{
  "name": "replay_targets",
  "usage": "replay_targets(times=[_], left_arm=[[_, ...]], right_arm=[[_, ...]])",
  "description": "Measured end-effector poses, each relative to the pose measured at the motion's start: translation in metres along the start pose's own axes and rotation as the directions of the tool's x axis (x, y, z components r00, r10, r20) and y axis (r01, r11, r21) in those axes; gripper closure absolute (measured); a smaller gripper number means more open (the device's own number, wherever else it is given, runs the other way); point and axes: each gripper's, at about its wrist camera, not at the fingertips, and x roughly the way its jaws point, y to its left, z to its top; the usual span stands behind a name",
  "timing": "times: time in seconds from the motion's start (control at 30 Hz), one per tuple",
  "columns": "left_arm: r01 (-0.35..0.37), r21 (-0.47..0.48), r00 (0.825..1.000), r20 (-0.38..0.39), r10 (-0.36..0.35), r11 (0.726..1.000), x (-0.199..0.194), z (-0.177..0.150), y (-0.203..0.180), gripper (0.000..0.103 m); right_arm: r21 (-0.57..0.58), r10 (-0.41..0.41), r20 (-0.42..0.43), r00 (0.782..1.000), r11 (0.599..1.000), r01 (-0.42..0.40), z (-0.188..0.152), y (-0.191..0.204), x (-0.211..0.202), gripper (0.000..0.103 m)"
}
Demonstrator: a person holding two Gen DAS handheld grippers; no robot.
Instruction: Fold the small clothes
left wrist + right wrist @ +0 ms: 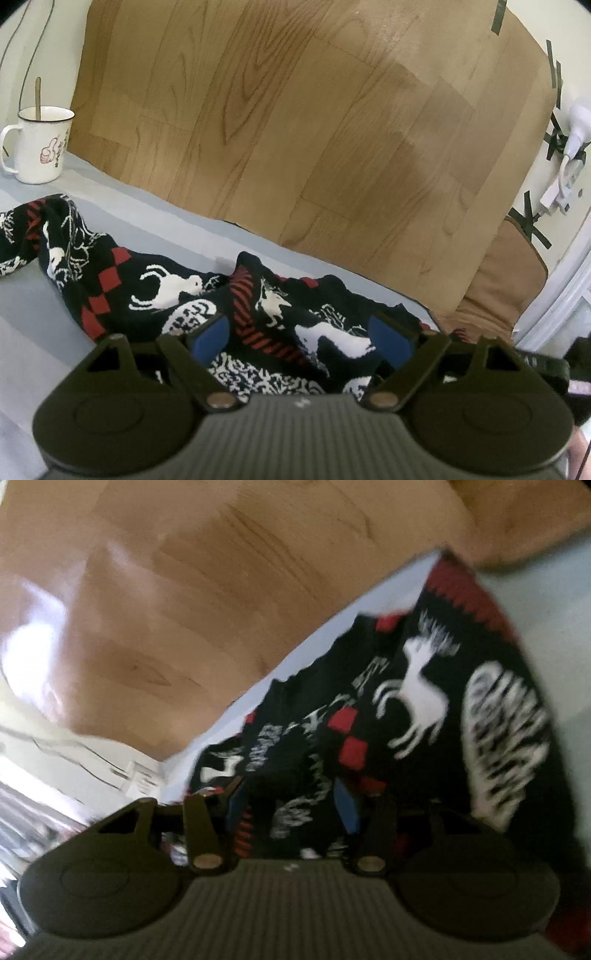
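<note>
Wood-grain flooring fills the upper frame behind a pale blue table [44, 295]; the black reindeer-patterned knit garment [159, 288] sprawls lengthwise from left to lower centre, directly beneath the spread-apart left gripper [301, 338]; the right gripper [291, 805], blurred, appears clamped on its cloth.

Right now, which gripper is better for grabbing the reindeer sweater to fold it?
Probably left. The left gripper is open right above the sweater, in a sharp picture. The right gripper is close too, but its picture is blurry.
</note>
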Motion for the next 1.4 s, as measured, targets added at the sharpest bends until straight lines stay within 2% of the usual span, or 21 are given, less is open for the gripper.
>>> replay_targets(times=[0.1, 0.2, 0.3, 0.4, 0.47, 0.53, 0.6, 0.67, 0.8, 0.87, 0.9, 0.93, 1.03, 1.07, 1.13, 1.17, 1.2, 1.23, 1.27, 1.3, 1.4], left_arm=[[0.007, -0.001, 1.0, -0.003, -0.007, 1.0, 0.0, 0.0, 0.0, 0.017], [0.014, 0.0, 1.0, -0.005, -0.014, 1.0, 0.0, 0.0, -0.001, 0.017], [0.004, 0.005, 1.0, -0.005, -0.004, 1.0, 0.0, -0.001, -0.002, 0.017], [0.002, 0.001, 1.0, -0.004, -0.002, 1.0, 0.0, -0.001, -0.001, 0.017], [-0.003, 0.003, 1.0, 0.0, 0.003, 1.0, 0.0, -0.001, 0.0, 0.017], [0.0, 0.005, 1.0, -0.005, 0.0, 1.0, 0.002, -0.002, -0.001, 0.017], [-0.001, 0.015, 1.0, -0.007, 0.001, 1.0, 0.002, -0.002, -0.002, 0.017], [0.005, 0.031, 1.0, -0.009, -0.005, 1.0, 0.003, -0.004, -0.006, 0.017], [0.036, 0.095, 0.998, -0.046, -0.032, 0.995, 0.012, -0.011, -0.025, 0.016], [0.053, 0.14, 0.996, -0.08, -0.042, 0.989, 0.019, -0.014, -0.04, 0.016], [0.068, 0.157, 0.993, -0.107, -0.052, 0.985, 0.024, -0.015, -0.048, 0.016], [0.087, 0.175, 0.989, -0.135, -0.064, 0.981, 0.03, -0.015, -0.056, 0.016], [0.082, 0.24, 0.98, -0.194, -0.035, 0.967, 0.054, -0.011, -0.081, 0.016], [0.079, 0.242, 0.977, -0.209, -0.028, 0.967, 0.062, -0.01, -0.085, 0.018], [0.09, 0.215, 0.964, -0.264, -0.031, 0.973, 0.083, -0.009, -0.089, 0.032], [0.095, 0.202, 0.955, -0.294, -0.032, 0.975, 0.093, -0.011, -0.089, 0.061], [0.101, 0.193, 0.946, -0.323, -0.034, 0.976, 0.103, -0.016, -0.09, 0.077], [0.094, 0.198, 0.946, -0.322, -0.026, 0.976, 0.109, -0.021, -0.092, 0.086], [0.08, 0.234, 0.961, -0.277, -0.012, 0.969, 0.109, -0.026, -0.098, 0.087], [0.067, 0.286, 0.969, -0.248, 0.007, 0.956, 0.11, -0.031, -0.107, 0.088], [-0.007, 0.447, 0.984, -0.155, 0.086, 0.894, 0.113, -0.051, -0.13, 0.087]], right_arm=[[0.15, 0.037, -0.013, 0.999, 0.988, -0.035, -0.001, -0.001, 0.013, 0.049], [0.191, 0.002, 0.02, 1.0, 0.982, -0.006, 0.001, 0.008, 0.025, 0.05], [0.093, -0.047, 0.005, 0.999, 0.995, 0.046, 0.003, 0.022, 0.038, 0.087], [0.0, -0.071, 0.014, 0.997, 0.997, 0.071, 0.002, 0.035, 0.042, 0.089], [-0.047, -0.018, 0.095, 0.995, 0.999, 0.023, 0.012, 0.046, 0.022, 0.089], [-0.141, 0.013, 0.224, 0.974, 0.99, 0.019, 0.024, 0.056, -0.011, 0.089], [-0.276, 0.014, 0.381, 0.924, 0.956, 0.1, 0.027, 0.065, -0.052, 0.089], [-0.338, -0.028, 0.471, 0.882, 0.917, 0.21, 0.02, 0.057, -0.082, 0.089], [-0.256, -0.219, 0.421, 0.88, 0.902, 0.347, 0.001, 0.003, -0.089, 0.088], [-0.193, -0.265, 0.373, 0.889, 0.915, 0.354, -0.008, -0.024, -0.087, 0.083], [-0.175, -0.254, 0.372, 0.893, 0.925, 0.336, -0.011, -0.029, -0.09, 0.078], [-0.158, -0.237, 0.379, 0.895, 0.936, 0.315, -0.01, -0.032, -0.095, 0.067], [-0.138, -0.205, 0.446, 0.871, 0.946, 0.293, -0.01, -0.021, -0.103, 0.062], [-0.146, -0.186, 0.465, 0.865, 0.948, 0.283, -0.011, -0.018, -0.111, 0.062], [-0.184, -0.137, 0.47, 0.872, 0.951, 0.248, -0.015, -0.014, -0.115, 0.062], [-0.219, -0.119, 0.448, 0.886, 0.947, 0.237, -0.019, -0.011, -0.109, 0.063], [-0.258, -0.11, 0.41, 0.905, 0.938, 0.231, -0.023, -0.009, -0.104, 0.065], [-0.284, -0.114, 0.374, 0.92, 0.931, 0.231, -0.027, -0.009, -0.096, 0.065], [-0.294, -0.138, 0.344, 0.929, 0.924, 0.246, -0.03, -0.013, -0.088, 0.067], [-0.284, -0.169, 0.318, 0.933, 0.922, 0.264, -0.031, -0.021, -0.078, 0.079], [-0.201, -0.162, 0.333, 0.929, 0.95, 0.237, -0.018, -0.032, -0.085, 0.085]])
